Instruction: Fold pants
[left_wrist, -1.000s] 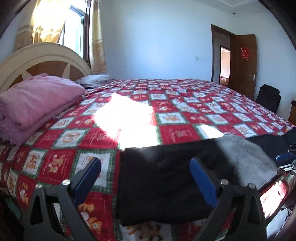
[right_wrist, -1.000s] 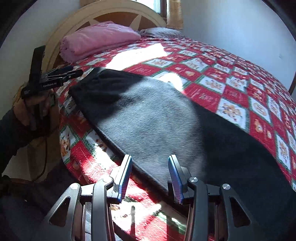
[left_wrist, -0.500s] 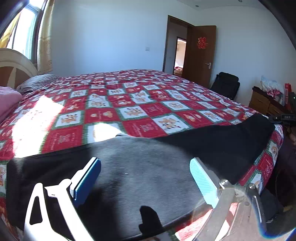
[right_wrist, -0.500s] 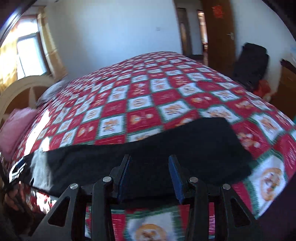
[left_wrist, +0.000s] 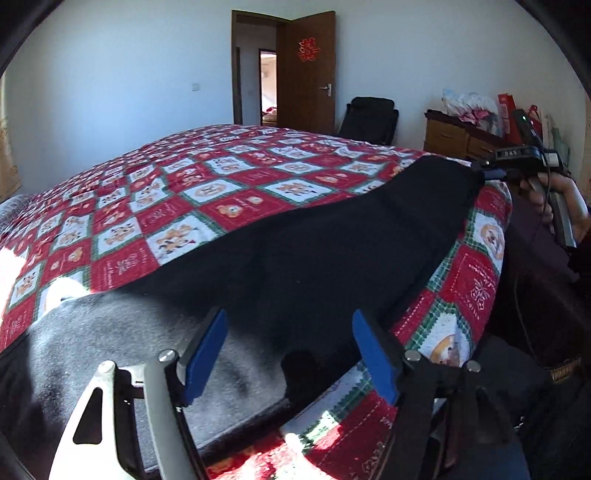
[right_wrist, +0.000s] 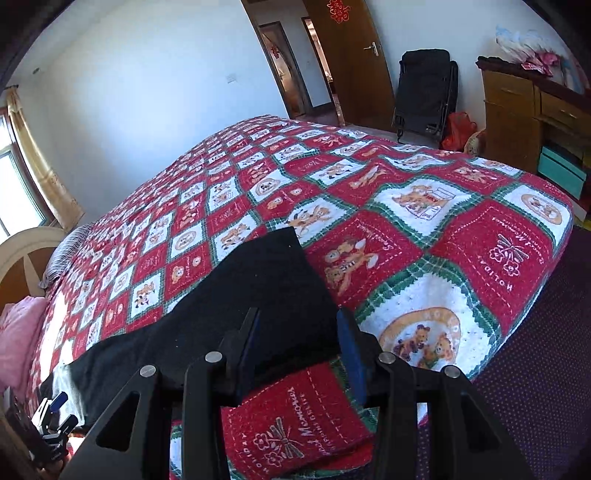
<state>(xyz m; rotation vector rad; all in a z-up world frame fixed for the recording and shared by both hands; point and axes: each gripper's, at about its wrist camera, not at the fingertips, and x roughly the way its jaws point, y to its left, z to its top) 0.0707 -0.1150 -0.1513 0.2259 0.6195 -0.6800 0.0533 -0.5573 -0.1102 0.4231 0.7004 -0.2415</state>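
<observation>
Black pants (left_wrist: 314, 258) lie flat and lengthwise along the near edge of a bed with a red patchwork quilt (left_wrist: 207, 192). My left gripper (left_wrist: 288, 350) is open, its blue pads over the pants' sunlit middle part near the bed edge. My right gripper (right_wrist: 299, 350) is open at the far end of the pants (right_wrist: 258, 295), its pads straddling the hem edge. The right gripper also shows at the far right in the left wrist view (left_wrist: 517, 162), and the left gripper at the bottom left in the right wrist view (right_wrist: 55, 421).
A pink folded blanket (right_wrist: 18, 332) lies by the headboard (right_wrist: 22, 254). A wooden dresser (right_wrist: 524, 122), a black folded chair (right_wrist: 424, 96) and an open door (left_wrist: 310, 70) stand past the foot of the bed.
Both views have swung toward the foot of the bed. My left gripper moved along the pants to their middle. My right gripper moved to the hem end.
</observation>
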